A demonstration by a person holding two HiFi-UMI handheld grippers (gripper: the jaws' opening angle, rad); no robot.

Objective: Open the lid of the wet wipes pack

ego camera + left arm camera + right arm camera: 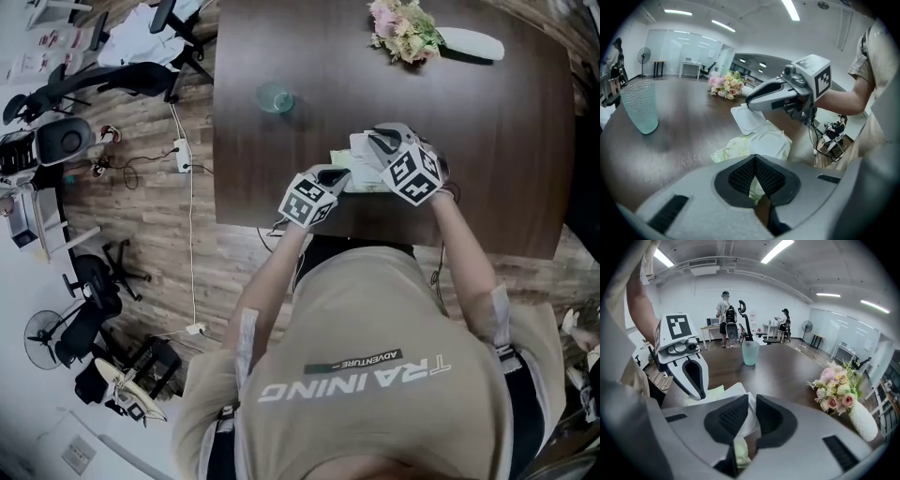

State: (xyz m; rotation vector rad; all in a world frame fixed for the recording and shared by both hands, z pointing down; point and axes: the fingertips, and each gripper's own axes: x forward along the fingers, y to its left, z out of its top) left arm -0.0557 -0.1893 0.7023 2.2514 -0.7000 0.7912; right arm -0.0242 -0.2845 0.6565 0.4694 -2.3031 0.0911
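A pale green wet wipes pack [733, 151] lies on the dark wooden table [487, 141] near its front edge, in front of the person. My left gripper [755, 158] is shut on the pack's near edge and pins it down. The pack's white lid [749, 121] stands lifted as a flap. My right gripper [752, 401] is shut on that lid [736, 392], which shows white between its narrow-set jaws. In the head view the left gripper [339, 178] and the right gripper [370, 142] meet over the pack [364, 181].
A pale green textured glass [275, 97] stands on the table to the far left of the pack. A bouquet of pink flowers [403, 30] in a white vase lies at the far edge. Office chairs, cables and people fill the room beyond.
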